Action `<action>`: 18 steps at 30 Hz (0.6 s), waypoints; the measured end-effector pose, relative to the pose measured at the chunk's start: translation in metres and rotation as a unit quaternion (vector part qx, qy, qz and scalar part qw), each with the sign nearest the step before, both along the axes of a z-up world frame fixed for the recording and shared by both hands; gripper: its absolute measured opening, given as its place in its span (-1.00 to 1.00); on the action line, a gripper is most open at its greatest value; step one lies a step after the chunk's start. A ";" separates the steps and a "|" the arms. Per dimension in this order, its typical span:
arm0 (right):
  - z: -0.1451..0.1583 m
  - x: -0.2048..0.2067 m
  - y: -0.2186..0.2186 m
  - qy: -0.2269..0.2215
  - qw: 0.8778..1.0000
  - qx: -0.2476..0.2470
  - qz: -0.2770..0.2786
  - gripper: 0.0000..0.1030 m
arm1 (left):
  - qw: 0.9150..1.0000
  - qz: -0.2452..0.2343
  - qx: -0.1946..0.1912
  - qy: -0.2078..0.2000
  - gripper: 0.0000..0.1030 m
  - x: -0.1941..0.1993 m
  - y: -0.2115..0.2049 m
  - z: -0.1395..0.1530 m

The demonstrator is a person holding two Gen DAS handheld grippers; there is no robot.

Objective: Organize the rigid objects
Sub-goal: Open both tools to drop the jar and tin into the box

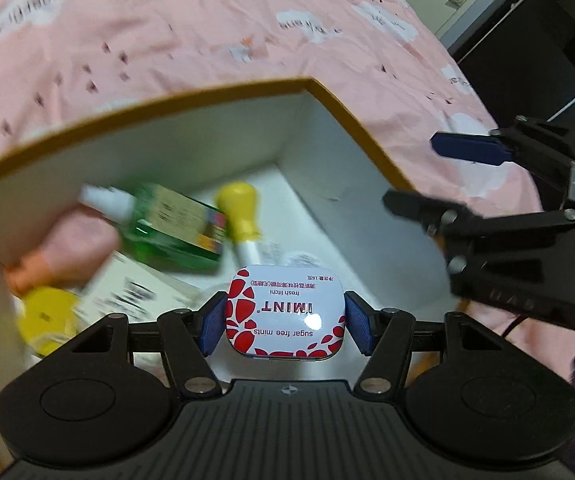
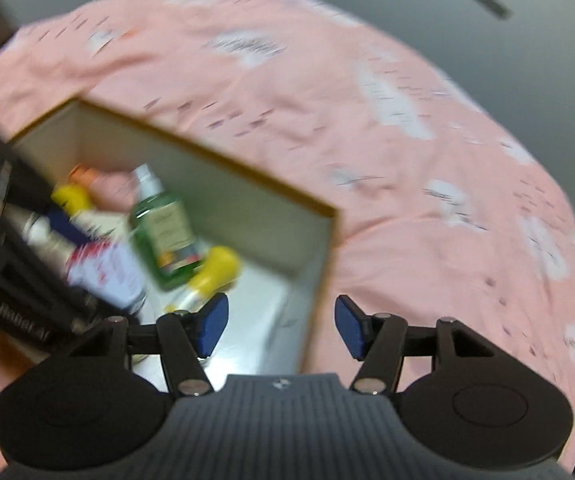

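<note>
Motion blur smears the green bottle (image 1: 171, 228) and box (image 1: 215, 92) contents.

Each black tool (image 1: 285, 316) has blue ribbed pads (image 2: 212, 322), silver screws, ridged grey housing.

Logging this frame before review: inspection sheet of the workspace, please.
Surface: pink printed bedsheet, wrinkled; the box sits on it.
Job's things: open cardboard box holds a green bottle, a yellow-capped bottle, a second yellow-topped item, a pink bottle with an orange cap and a printed carton. Mint tin is over the box.
Clutter: nothing seen outside the box.
Grippers: left tool shut on the mint tin; right tool open, empty, by the box's right wall.
Cables: a dark cable trails beneath the right tool.
Surroundings: dark furniture beyond the bed; grey wall.
</note>
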State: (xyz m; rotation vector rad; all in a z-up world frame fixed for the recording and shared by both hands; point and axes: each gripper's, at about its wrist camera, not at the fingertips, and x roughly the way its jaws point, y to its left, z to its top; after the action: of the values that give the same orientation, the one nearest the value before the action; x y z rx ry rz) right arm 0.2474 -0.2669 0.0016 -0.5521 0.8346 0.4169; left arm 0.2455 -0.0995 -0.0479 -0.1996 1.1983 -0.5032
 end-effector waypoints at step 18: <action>-0.010 0.004 -0.048 0.007 0.995 0.076 -0.068 0.27 | 0.993 0.020 0.004 0.115 0.38 0.017 -0.051 -0.039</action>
State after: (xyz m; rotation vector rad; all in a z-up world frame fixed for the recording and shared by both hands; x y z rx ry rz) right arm 0.2517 -0.3147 -0.0085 -0.3502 0.8397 0.3568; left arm 0.2626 -0.1506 -0.0867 -0.2805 1.4178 -0.4491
